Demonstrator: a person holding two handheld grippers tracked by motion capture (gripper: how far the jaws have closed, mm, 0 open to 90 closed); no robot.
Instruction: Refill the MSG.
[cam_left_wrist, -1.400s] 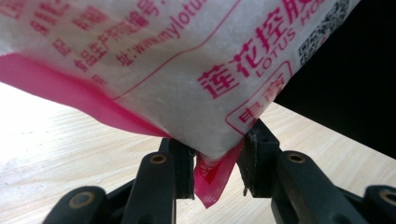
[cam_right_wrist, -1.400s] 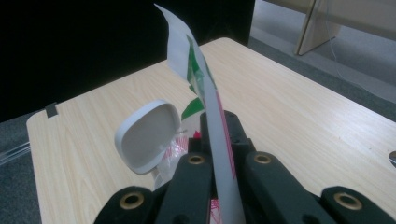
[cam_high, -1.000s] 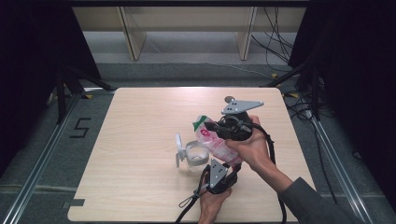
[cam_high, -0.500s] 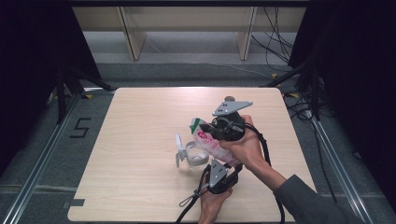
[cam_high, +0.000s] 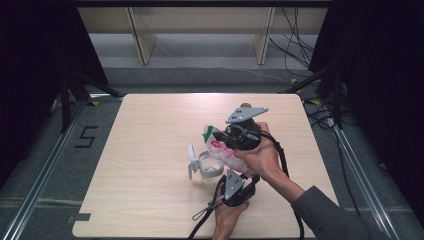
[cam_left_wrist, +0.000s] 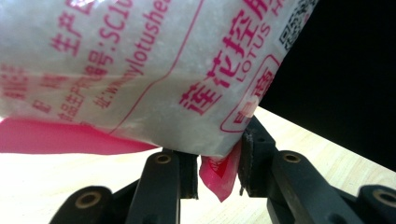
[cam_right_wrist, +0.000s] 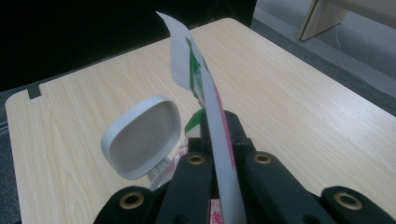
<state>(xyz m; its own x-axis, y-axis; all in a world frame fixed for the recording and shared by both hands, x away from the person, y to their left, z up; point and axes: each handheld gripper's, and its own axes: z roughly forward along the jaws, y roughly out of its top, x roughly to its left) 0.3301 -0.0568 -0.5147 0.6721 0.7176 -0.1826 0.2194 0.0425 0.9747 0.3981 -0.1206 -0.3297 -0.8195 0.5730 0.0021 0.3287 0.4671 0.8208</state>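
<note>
- The left hand-held gripper (cam_high: 235, 184), at the table's (cam_high: 150, 200) 6 o'clock edge, pinches the pouch's (cam_high: 227, 155) lower corner between part-closed jaws.
- The right hand-held gripper (cam_high: 235, 137) clamps its top flap tight.
- The white container (cam_high: 207, 165), lid open, waits at the pouch's 9 o'clock; pouring looks next, needing a steady tilt.

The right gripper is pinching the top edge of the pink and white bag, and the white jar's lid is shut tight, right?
Not quite. The right gripper does pinch the top edge of the pink and white bag, but the white jar is open: its lid is flipped up, showing its hollow inside. The right gripper view shows this best.
</note>
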